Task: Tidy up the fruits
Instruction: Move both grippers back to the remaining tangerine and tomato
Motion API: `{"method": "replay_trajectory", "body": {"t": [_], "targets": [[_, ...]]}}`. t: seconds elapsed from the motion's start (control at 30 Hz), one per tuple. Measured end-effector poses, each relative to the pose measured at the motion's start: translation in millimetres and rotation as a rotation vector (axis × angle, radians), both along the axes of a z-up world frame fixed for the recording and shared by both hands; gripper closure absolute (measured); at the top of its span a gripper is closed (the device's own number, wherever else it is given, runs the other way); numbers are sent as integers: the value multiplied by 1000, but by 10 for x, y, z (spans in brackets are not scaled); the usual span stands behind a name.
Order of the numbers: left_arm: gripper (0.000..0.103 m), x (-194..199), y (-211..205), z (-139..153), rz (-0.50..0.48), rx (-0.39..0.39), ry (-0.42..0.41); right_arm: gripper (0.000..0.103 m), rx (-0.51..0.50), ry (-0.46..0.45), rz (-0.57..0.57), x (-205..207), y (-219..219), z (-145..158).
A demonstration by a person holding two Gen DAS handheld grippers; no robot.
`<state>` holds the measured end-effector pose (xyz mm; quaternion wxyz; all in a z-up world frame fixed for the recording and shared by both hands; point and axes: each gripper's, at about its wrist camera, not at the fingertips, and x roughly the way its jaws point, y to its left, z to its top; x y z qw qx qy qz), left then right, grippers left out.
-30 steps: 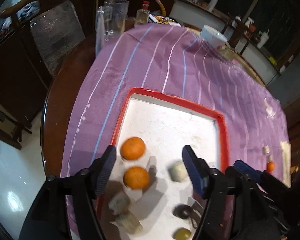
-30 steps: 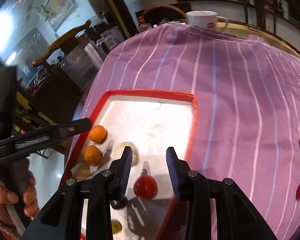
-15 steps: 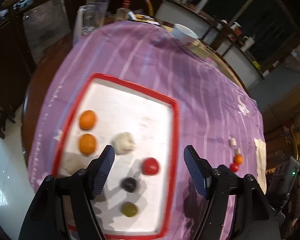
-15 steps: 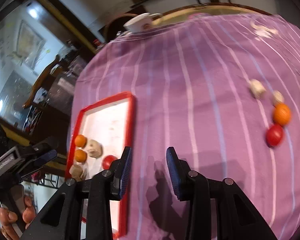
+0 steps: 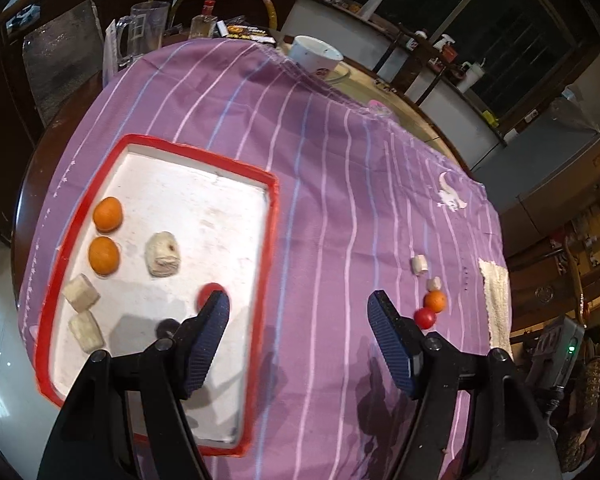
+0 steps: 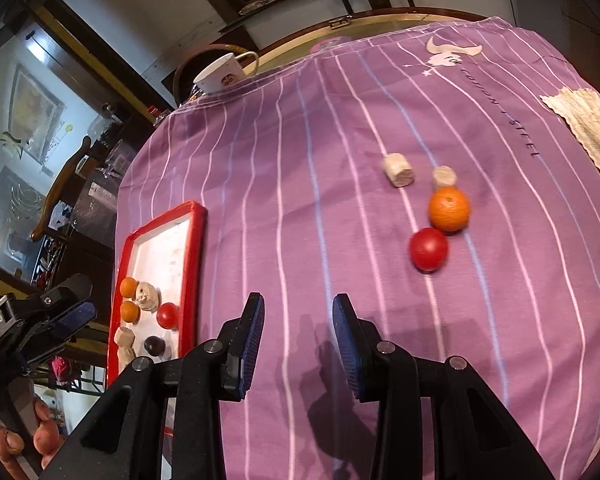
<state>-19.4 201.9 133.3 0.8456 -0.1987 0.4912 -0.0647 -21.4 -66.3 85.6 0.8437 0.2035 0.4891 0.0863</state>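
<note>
Both grippers hang empty above the striped purple cloth (image 6: 300,168), which fits a pause between carries. The right gripper (image 6: 298,330) has its jaws set narrow with nothing between them; the left gripper (image 5: 298,320) holds its jaws wide, also on nothing. Ahead of the right jaws and off to their right lie the fruits yet to be moved: a red tomato (image 6: 428,249) nearest, an orange (image 6: 449,209) touching or just beside it beyond, then two pale chunks (image 6: 398,170) farther on. The cloth between jaws and tomato is bare, so I judge the approach free. The red-rimmed tray (image 6: 194,248) sits well to the left of the right jaws; in the left view its right rim runs just beyond the left finger, whose tip covers part of a red fruit (image 5: 207,292) inside. The sorted pieces crowd the tray's near and left part, probably so the far half stays open for more.
</note>
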Motion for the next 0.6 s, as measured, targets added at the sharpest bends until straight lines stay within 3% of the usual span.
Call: {"method": "replay_trajectory", "body": {"t": [0.2,0.47,0.6], "targets": [[32,-54,-274,-70,-3,18,19,64,-24,-34,11,-42,-256,-1],[32,-103,-516,-219,13,31,46,64,-43,-13,-134,-30,-1171,-155],[32,-96,-647,-329,18,42,63,64,-33,-8,-129,71,-1353,-199]]}}
